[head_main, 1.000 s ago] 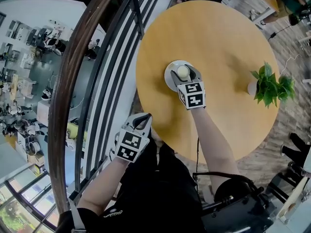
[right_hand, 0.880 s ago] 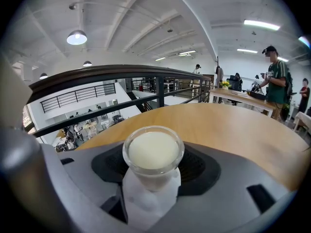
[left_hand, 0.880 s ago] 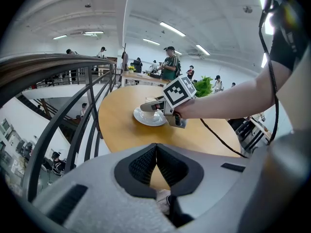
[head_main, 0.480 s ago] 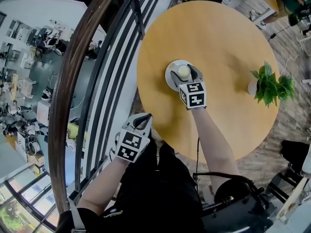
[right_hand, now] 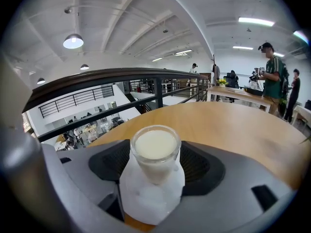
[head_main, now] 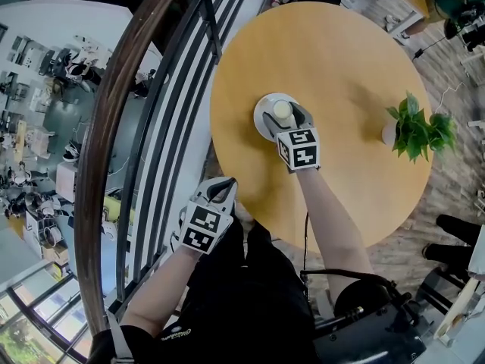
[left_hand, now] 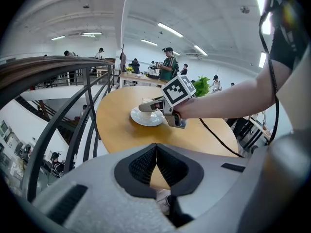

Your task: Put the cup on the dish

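On a round wooden table [head_main: 341, 59] beside a balcony railing [head_main: 114, 127], the head view shows the cup [head_main: 282, 109] standing upright on the white dish [head_main: 261, 120], well apart from a potted plant [head_main: 414, 131] at the table's far edge. The right gripper [head_main: 287, 117] reaches in from the near side with one jaw on each side of the cup, while the left gripper [head_main: 225, 183] hangs off the table's near rim, over the person's lap. The left gripper view shows that gripper's jaws pressed together on nothing, with cup, dish and right gripper seen from the side across the table. It is idle and is best left where it is. The right gripper view looks down on the cup, a glass brimming with milky liquid, centred between black pads that have just been opening and now stand wide, seemingly clear of the glass. The white dish fills the gap below. The placement looks done, so the step in hand appears to be the release and retreat. To do it well, the jaws should stay spread and the gripper should draw straight back along its own line, perhaps lifting slightly to clear the dish's rim. Any sideways drift could clip the full glass and spill it.
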A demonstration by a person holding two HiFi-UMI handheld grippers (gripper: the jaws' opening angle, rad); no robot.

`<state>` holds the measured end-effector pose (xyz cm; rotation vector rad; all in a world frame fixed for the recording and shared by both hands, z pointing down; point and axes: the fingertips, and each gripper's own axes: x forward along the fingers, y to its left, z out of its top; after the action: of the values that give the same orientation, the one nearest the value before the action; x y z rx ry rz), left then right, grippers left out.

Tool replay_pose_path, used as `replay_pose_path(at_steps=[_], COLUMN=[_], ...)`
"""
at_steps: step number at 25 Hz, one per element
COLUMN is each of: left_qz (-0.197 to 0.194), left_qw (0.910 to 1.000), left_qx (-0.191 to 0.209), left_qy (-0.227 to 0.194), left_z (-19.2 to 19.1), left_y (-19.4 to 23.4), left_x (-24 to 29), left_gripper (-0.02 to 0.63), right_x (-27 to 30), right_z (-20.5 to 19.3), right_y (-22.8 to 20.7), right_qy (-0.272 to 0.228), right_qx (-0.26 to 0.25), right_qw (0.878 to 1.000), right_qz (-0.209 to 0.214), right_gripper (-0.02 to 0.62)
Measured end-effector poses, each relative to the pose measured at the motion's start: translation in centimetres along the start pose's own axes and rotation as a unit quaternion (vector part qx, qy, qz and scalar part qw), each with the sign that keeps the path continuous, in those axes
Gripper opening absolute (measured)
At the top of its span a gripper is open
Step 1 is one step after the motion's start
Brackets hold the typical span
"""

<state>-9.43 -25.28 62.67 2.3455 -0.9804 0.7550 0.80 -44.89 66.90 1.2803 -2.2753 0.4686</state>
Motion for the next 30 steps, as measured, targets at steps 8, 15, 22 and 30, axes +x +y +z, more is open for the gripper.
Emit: replay_pose_path(at_steps=[8, 15, 22, 30], left_qz=[-0.003, -0.007, -0.004, -0.002], left_qw=[1.0000, 0.9995, 0.9984, 0.9945], left_qx=[0.004, 0.017, 0.026, 0.050], left_qy=[-0.008, -0.025, -0.050, -0.092], left_z=[0.7, 2.3, 4.8, 9.3], left_y=[-0.9, -2.2, -2.9, -4.5], left_x=[0.1, 0.0, -0.3, -1.3], left_gripper=[0.009, 0.008, 0.009, 0.008], right_x=[-1.6, -4.2, -9.5, -16.6], right_z=[0.5, 0.7, 3.6, 7.3], right_y=[0.1, 0.6, 1.1, 2.3], right_qy=[-0.007, -0.008, -0.061, -0.118], right_qx=[-0.009, -0.014, -0.011, -0.005], right_qw=[1.000, 1.000, 0.998, 0.993], right_qz=[0.001, 0.012, 0.014, 0.020], right_gripper=[0.304, 0.304, 0.251, 0.144])
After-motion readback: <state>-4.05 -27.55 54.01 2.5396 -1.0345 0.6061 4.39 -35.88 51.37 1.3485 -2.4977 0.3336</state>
